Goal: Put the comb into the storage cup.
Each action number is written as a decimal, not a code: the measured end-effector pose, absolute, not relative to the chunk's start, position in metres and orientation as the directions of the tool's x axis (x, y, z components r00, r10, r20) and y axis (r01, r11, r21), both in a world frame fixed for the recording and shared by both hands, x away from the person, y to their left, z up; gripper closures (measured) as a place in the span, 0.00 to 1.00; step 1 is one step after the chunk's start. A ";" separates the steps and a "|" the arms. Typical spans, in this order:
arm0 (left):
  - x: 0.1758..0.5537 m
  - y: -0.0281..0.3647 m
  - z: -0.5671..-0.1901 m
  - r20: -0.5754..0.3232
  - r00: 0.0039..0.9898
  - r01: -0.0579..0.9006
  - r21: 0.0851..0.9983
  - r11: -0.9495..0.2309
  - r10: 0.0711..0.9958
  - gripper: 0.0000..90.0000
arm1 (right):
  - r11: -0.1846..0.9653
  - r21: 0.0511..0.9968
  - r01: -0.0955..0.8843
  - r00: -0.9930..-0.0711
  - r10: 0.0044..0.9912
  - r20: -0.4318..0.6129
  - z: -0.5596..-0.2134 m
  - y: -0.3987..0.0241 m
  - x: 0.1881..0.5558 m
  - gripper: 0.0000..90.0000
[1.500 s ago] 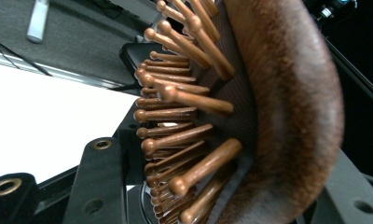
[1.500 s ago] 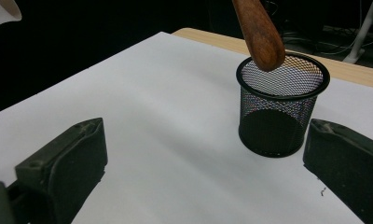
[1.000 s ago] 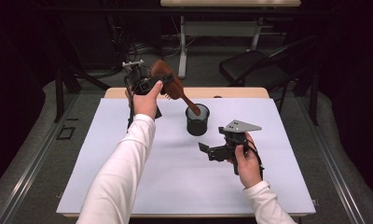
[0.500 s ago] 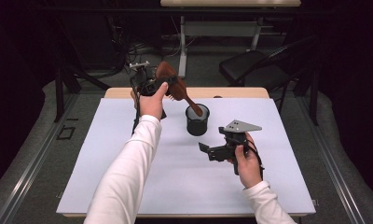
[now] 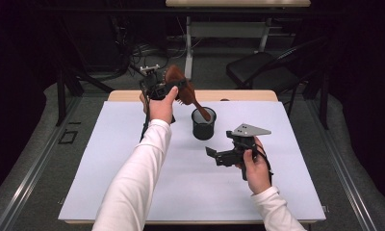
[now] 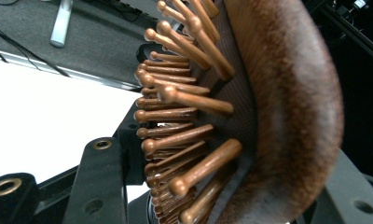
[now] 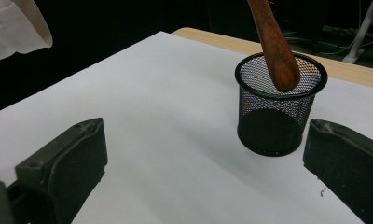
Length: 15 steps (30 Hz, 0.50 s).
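Note:
My left gripper is raised over the back of the table and shut on the head of a brown wooden hairbrush. Its bristles and curved back loom close in the left gripper view. The brush slants down to the right, and the end of its handle sits in the mouth of a black mesh cup that stands upright mid-table. My right gripper is low, in front and to the right of the cup, pointing left. It is open, with the cup ahead between its jaws and apart from them.
A white sheet covers the table, and a strip of wood edge shows at the back. Behind the table are a dark chair, desk legs and floor cables. A white sleeve shows at the upper left of the right gripper view.
The left hand has shifted slightly to the right with the brush, bringing the handle end further over the cup. The right gripper has stayed put.

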<state>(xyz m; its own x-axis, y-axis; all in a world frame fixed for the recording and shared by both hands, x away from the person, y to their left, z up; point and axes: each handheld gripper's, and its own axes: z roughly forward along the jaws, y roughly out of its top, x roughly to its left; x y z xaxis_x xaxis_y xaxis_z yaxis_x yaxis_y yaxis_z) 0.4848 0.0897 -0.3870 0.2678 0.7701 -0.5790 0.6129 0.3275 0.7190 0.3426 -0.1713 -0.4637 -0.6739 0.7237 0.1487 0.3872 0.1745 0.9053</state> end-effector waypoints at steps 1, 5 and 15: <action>0.485 0.089 -0.388 -0.583 0.264 0.613 0.717 0.333 0.768 0.53 | 0.174 0.905 0.387 -0.674 0.724 0.149 -0.464 -0.171 0.343 0.00; 0.486 0.087 -0.390 -0.576 0.265 0.618 0.717 0.322 0.773 0.53 | 0.173 0.906 0.387 -0.673 0.724 0.150 -0.464 -0.172 0.343 0.00; 0.490 0.083 -0.396 -0.569 0.263 0.623 0.717 0.313 0.779 0.53 | 0.170 0.904 0.392 -0.673 0.723 0.156 -0.463 -0.173 0.343 0.00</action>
